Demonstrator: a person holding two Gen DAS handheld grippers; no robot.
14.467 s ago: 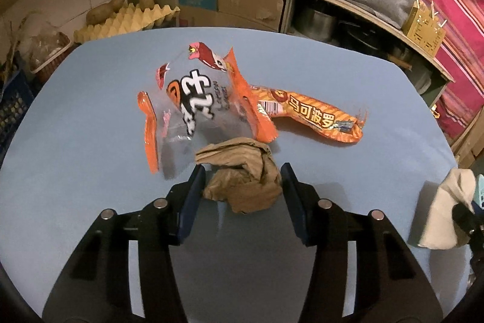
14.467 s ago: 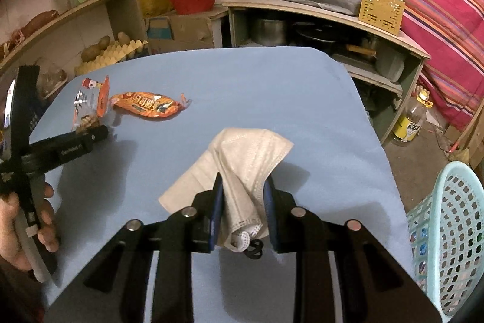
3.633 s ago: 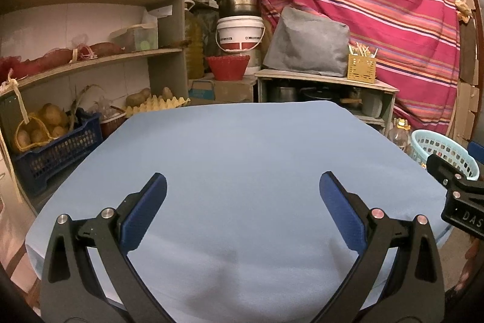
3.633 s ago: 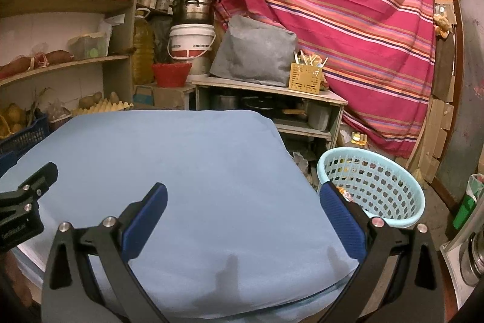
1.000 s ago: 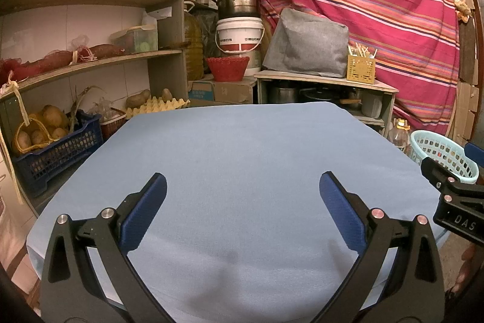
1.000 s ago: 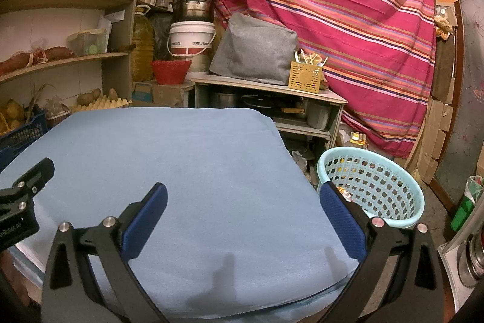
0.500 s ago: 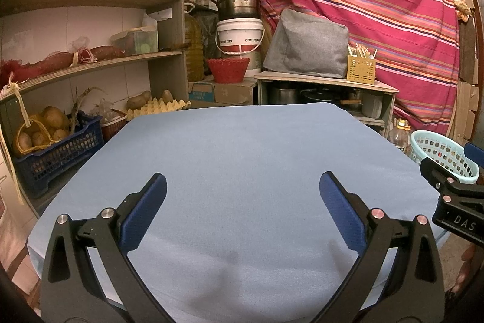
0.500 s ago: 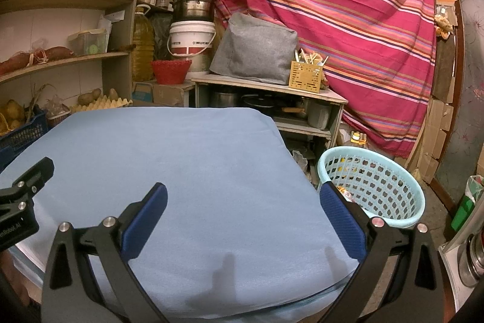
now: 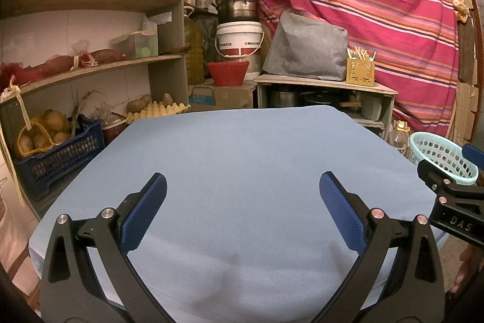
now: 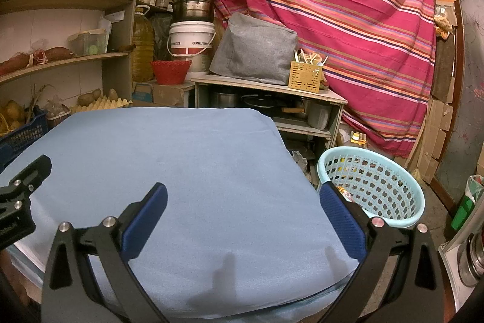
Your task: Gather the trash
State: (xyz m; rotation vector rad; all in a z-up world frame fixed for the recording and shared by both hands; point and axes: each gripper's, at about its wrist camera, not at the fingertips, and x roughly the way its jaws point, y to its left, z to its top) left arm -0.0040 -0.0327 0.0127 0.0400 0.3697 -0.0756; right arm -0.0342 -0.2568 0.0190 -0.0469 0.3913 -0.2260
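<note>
The blue table top (image 9: 242,159) shows bare in both views (image 10: 181,159); I see no trash on it. A light blue laundry-style basket (image 10: 393,217) stands on the floor to the right of the table, with some orange wrappers visible inside; it also shows in the left wrist view (image 9: 423,144). My left gripper (image 9: 242,199) is open and empty, held above the near part of the table. My right gripper (image 10: 242,202) is open and empty, above the table's near right corner. Each gripper shows at the edge of the other's view.
Wooden shelves (image 9: 90,65) with potatoes, an egg tray and a blue crate (image 9: 54,156) stand at the left. A low shelf (image 10: 266,87) with pots, a grey cover and a yellow holder stands behind the table. A striped red cloth (image 10: 348,5) hangs at the back.
In the oldest frames the grippers held a brown wad and a white mask on a littered table. Now the table is bare and both are open. Nothing moved in the last second.
</note>
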